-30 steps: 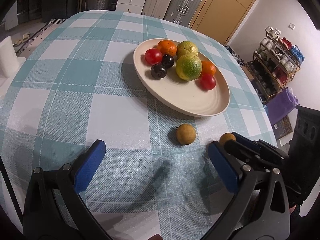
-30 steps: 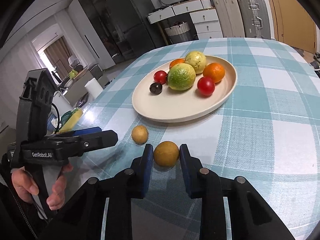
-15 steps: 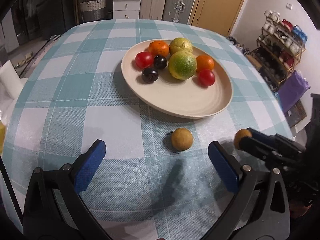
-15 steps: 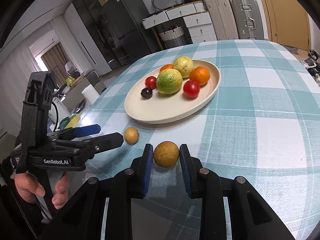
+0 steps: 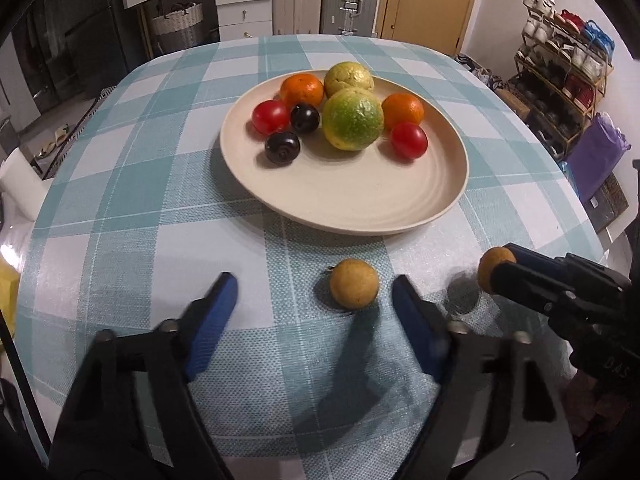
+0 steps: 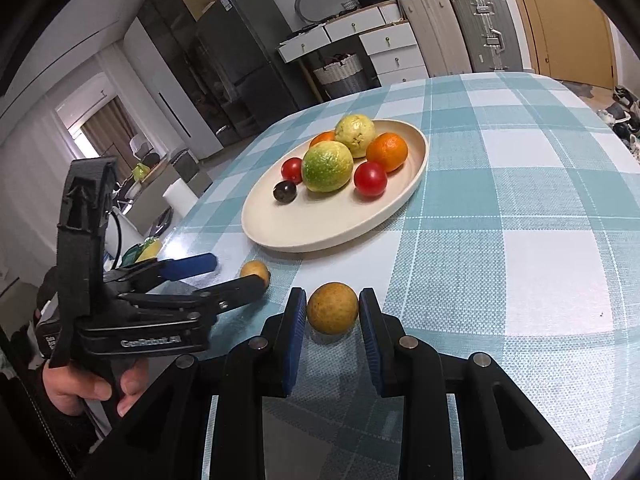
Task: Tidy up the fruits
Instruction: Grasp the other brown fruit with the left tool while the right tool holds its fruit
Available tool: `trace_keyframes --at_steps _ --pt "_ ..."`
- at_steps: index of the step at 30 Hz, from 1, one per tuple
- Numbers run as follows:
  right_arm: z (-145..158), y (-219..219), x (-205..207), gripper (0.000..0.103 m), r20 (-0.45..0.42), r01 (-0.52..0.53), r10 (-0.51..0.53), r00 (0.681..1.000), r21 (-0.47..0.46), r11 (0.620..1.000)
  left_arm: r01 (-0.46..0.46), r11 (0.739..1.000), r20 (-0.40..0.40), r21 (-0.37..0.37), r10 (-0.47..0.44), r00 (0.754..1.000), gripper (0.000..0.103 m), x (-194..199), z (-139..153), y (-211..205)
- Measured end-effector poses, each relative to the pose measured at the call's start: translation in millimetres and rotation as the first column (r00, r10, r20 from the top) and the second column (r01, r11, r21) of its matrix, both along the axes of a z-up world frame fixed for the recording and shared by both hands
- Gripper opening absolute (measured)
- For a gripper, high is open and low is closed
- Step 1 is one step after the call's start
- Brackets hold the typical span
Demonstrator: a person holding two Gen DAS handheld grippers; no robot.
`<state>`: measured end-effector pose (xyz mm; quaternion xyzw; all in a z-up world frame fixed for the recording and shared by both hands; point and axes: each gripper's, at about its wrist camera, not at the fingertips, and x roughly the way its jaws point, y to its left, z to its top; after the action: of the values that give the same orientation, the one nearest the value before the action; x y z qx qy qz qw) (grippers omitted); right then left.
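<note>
While blurred, left claw [image 5: 310,312] perhaps brackets loose brown fruit [image 5: 354,283].

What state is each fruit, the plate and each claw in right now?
Left claw: open, just been closing around a loose brown fruit.
Right claw: shut on another brown fruit.
Plate: flat on the table, holding eight fruits.

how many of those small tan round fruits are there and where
2, both off the plate. One lies on the tablecloth between the left gripper's closing fingers, untouched. The other is clamped in the right gripper. None shows among the plated fruit, though some could hide behind it.
</note>
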<state>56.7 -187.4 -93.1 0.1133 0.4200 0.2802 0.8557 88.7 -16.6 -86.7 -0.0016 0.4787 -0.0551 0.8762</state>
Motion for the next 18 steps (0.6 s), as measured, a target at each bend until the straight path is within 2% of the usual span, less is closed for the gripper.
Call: trace_keyframes --at_steps 2,5,9,18 --pt "-2 0 2 0.028 -0.016 -0.005 0.005 1.000 0.001 1.000 0.024 1.000 -0.015 0.001 -0.024 1.000 0.043 1 -2 -4" --pt "-5 0 5 0.028 -0.032 -0.008 0.008 0.999 0.009 1.000 0.043 0.999 -0.013 -0.017 -0.043 0.999 0.023 -1 -2 -5" --pt "-4 -1 4 0.028 -0.026 -0.004 0.004 1.000 0.014 1.000 0.036 0.999 -0.016 -0.005 -0.036 0.999 0.023 -4 -1 -4" --pt "-3 1 3 0.028 -0.019 -0.002 0.001 1.000 -0.008 1.000 0.019 0.997 -0.002 -0.077 -0.019 1.000 0.023 -8 10 13"
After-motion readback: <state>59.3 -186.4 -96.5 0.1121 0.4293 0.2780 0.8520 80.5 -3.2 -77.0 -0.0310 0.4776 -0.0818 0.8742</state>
